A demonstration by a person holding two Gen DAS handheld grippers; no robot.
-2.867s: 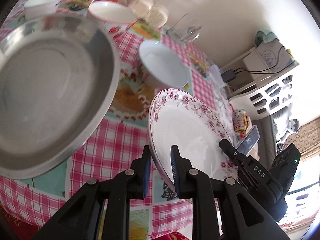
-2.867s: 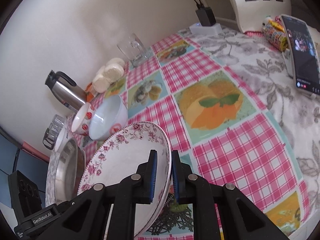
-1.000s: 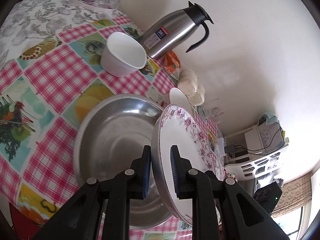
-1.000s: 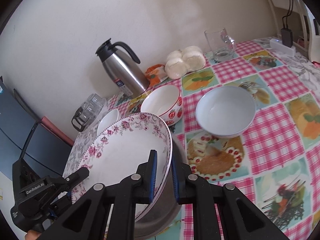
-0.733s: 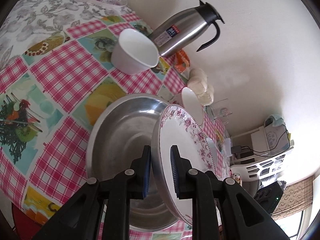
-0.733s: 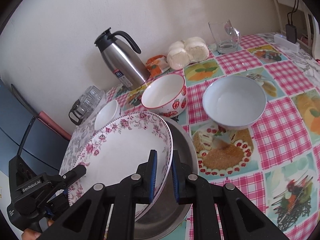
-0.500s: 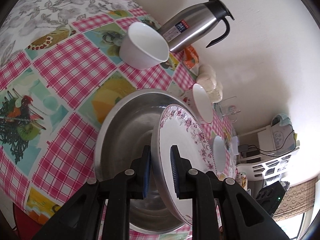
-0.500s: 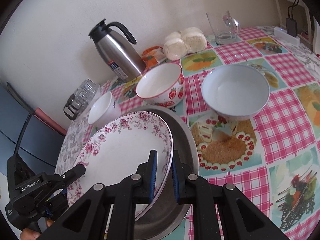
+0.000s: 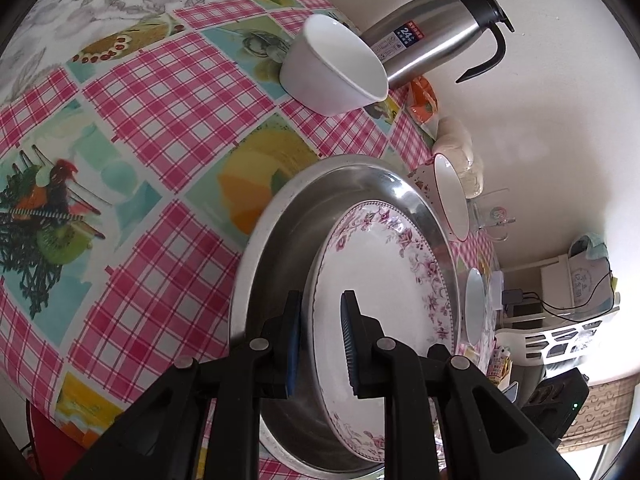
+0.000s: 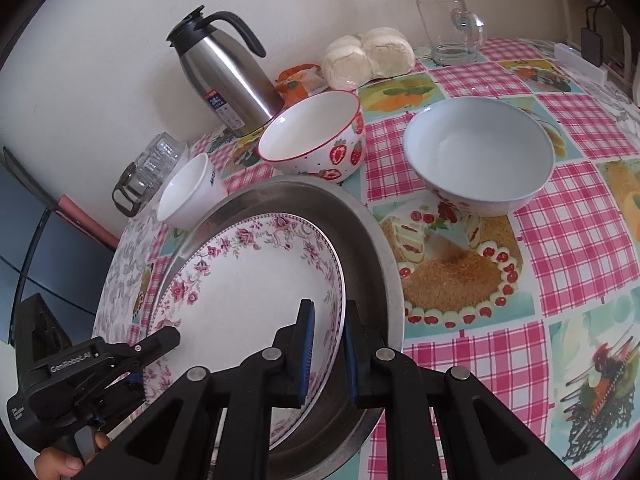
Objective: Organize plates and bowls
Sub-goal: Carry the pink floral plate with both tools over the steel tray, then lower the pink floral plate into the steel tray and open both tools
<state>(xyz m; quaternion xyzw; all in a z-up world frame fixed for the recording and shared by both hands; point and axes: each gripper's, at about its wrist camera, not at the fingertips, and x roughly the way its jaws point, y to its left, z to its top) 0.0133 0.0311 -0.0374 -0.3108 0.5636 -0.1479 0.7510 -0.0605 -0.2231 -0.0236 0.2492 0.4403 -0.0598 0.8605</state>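
A white plate with a pink floral rim (image 9: 384, 280) (image 10: 248, 280) hangs low inside a wide steel pan (image 9: 280, 248) (image 10: 360, 248). My left gripper (image 9: 320, 340) is shut on the plate's near edge, and my right gripper (image 10: 326, 344) is shut on its opposite edge. The left gripper (image 10: 160, 344) also shows at the plate's lower left in the right wrist view, with a hand under it. A strawberry bowl (image 10: 316, 136) (image 9: 450, 196), a pale blue bowl (image 10: 478, 156) and a small white cup (image 9: 336, 68) (image 10: 188, 192) stand around the pan.
A steel thermos jug (image 10: 224, 76) (image 9: 436, 36) stands by the wall with buns (image 10: 368, 56), an orange packet (image 10: 300, 80) and a glass mug (image 10: 450, 32). Several glasses (image 10: 152, 164) sit at the far left edge. A white rack (image 9: 560, 332) stands beyond the checked tablecloth (image 9: 152, 128).
Both grippers have sunk with the plate, carrying it from above the table down into the steel pan. The plate now lies flatter and closer to the pan's bottom.
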